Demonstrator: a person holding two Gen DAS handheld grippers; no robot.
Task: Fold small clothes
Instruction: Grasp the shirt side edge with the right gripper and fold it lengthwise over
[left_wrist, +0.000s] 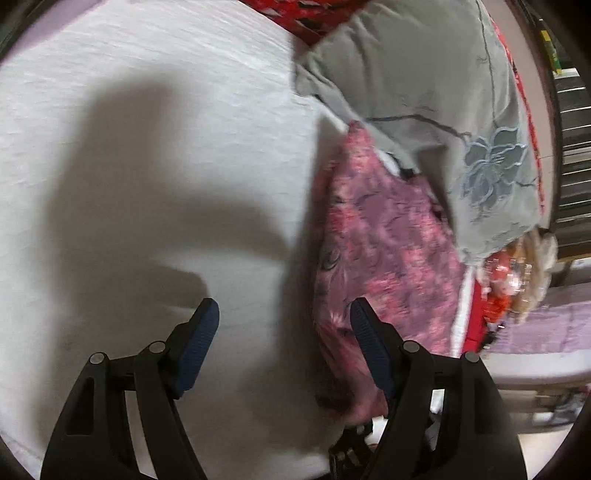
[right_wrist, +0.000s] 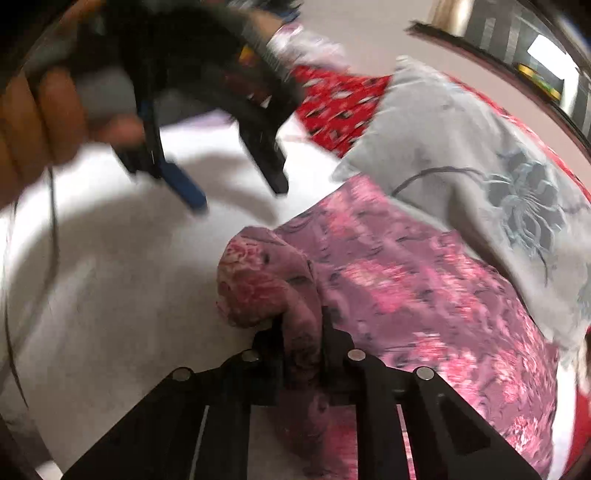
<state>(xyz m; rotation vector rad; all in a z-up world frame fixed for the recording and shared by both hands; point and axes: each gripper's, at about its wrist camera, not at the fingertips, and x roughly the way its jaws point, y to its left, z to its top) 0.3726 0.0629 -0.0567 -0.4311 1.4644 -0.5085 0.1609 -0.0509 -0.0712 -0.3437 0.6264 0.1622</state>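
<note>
A pink and purple flowered garment (left_wrist: 384, 254) lies on the white bed sheet (left_wrist: 147, 147), partly under a grey pillow. My left gripper (left_wrist: 284, 314) is open and empty above the sheet, its right finger over the garment's left edge. In the right wrist view my right gripper (right_wrist: 301, 325) is shut on a bunched fold of the garment (right_wrist: 424, 288) and lifts its edge off the sheet. The left gripper (right_wrist: 236, 184) shows there too, open, held in a hand at the upper left.
A grey pillow with an embroidered flower (left_wrist: 443, 110) (right_wrist: 480, 166) overlaps the garment's far side. A red patterned cloth (right_wrist: 332, 96) lies behind it. Dark furniture (left_wrist: 569, 147) stands at the right, past the bed's edge.
</note>
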